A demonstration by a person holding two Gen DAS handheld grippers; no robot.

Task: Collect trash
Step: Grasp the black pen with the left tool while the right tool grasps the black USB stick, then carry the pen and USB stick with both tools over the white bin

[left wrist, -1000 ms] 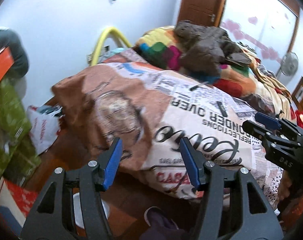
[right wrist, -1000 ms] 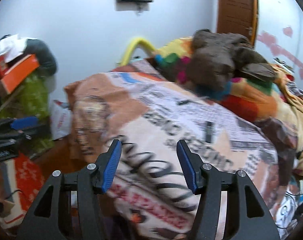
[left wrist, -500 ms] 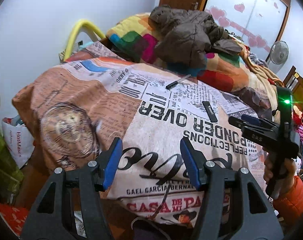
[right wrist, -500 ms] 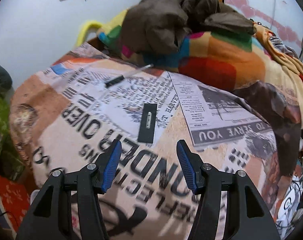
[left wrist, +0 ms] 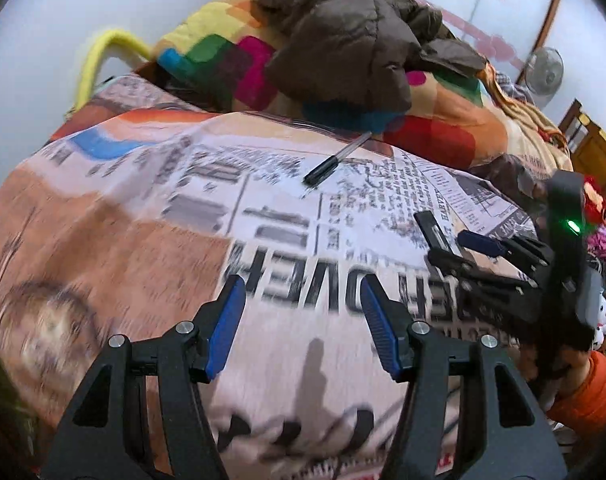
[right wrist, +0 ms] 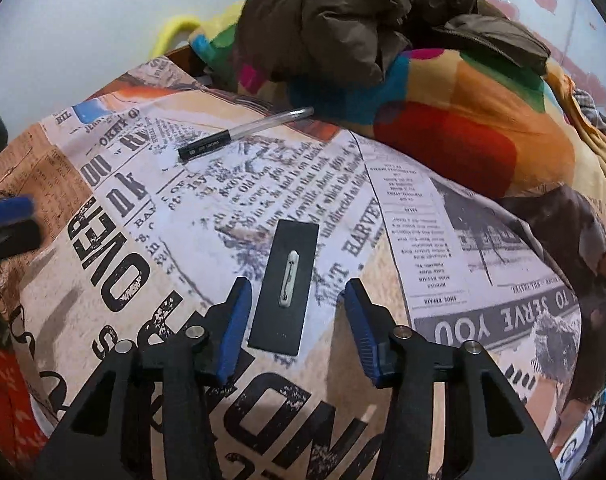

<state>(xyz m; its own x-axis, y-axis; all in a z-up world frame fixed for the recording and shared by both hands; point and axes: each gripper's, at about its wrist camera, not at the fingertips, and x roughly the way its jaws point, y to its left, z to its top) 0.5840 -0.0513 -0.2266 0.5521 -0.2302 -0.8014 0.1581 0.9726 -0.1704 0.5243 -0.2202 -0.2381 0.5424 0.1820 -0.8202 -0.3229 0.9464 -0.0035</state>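
Observation:
A flat black rectangular card with a small white pin [right wrist: 286, 284] lies on the newspaper-print bed cover [right wrist: 143, 208]. It also shows in the left wrist view [left wrist: 433, 230]. A pen with a black cap and clear barrel [right wrist: 245, 132] lies farther back; it also shows in the left wrist view [left wrist: 337, 164]. My right gripper [right wrist: 297, 320] is open and empty, its blue pads either side of the card's near end, just above it. My left gripper [left wrist: 303, 320] is open and empty over the cover, left of the right gripper [left wrist: 479, 252].
A brown jacket [right wrist: 355, 12] lies on a multicoloured blanket [right wrist: 463, 128] at the back of the bed. A yellow bed rail [left wrist: 103, 52] stands at the back left by the white wall. A fan [left wrist: 545, 72] and wooden furniture stand at the far right.
Both grippers have moved forward and down over the bed. The right gripper has closed in on the black card, which now sits between its open fingers. The left view is motion-blurred.

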